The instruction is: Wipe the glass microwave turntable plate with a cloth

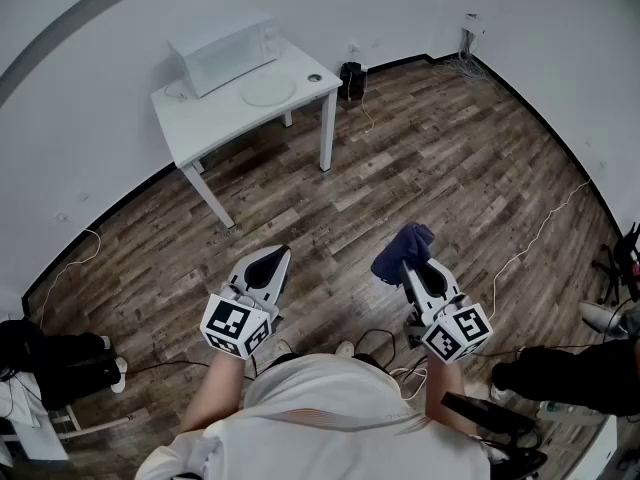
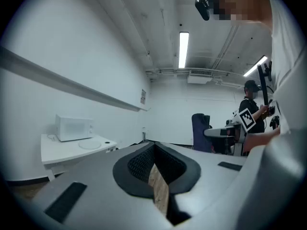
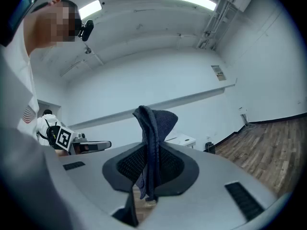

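My right tool [image 1: 408, 268] clenched on blue cloth [image 1: 404, 246], my left tool [image 1: 277, 257] closed, empty, glass plate [image 1: 267, 90] on table [image 1: 215, 128] far ahead.

A white bench [image 1: 215, 118] stands against the wall on a wooden floor [image 1: 450, 168]. A white microwave [image 1: 222, 55] sits on the back of the bench, and a small dark ring [image 1: 315, 78] lies near its right front corner. A black box [image 1: 351, 78] stands on the floor just right of the bench. Black bags [image 1: 45, 358] lie well to the bench's left, nearer the camera.
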`<state>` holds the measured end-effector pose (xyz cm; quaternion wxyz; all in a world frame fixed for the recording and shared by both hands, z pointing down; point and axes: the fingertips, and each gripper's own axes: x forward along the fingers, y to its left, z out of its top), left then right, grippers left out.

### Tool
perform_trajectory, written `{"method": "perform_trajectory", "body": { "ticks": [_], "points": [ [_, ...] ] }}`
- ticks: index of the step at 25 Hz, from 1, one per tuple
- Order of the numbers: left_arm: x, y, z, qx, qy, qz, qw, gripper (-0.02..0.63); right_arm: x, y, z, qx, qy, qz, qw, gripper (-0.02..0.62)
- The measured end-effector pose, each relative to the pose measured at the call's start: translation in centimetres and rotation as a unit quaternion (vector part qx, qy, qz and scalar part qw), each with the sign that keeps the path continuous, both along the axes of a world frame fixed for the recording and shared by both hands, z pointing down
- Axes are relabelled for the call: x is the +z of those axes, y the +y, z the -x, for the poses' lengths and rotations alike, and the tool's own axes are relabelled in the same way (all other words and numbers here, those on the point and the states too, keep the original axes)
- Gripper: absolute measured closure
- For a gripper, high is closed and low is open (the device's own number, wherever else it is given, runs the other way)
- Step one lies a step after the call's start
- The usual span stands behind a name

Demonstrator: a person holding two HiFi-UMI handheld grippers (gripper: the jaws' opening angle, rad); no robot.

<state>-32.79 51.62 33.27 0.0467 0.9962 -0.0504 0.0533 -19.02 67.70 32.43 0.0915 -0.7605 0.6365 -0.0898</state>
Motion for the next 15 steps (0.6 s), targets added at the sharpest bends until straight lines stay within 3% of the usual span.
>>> {"method": "perform_trajectory", "body": {
  "ticks": [7, 15],
  "points": [
    [0.2, 1.9, -3.2, -0.021, -0.008, -0.012, 0.9997, 0.595, 1.2, 1.5, -3.7, -0.024, 0.002, 0.008, 1.000, 0.534],
    [1.3, -0.1, -5.4, -0.040, -0.017, -0.007, 0.9990, 0.595, 2.8, -0.9, -6.3, -0.045, -0.006, 0.014, 0.999, 0.534]
  ]
}}
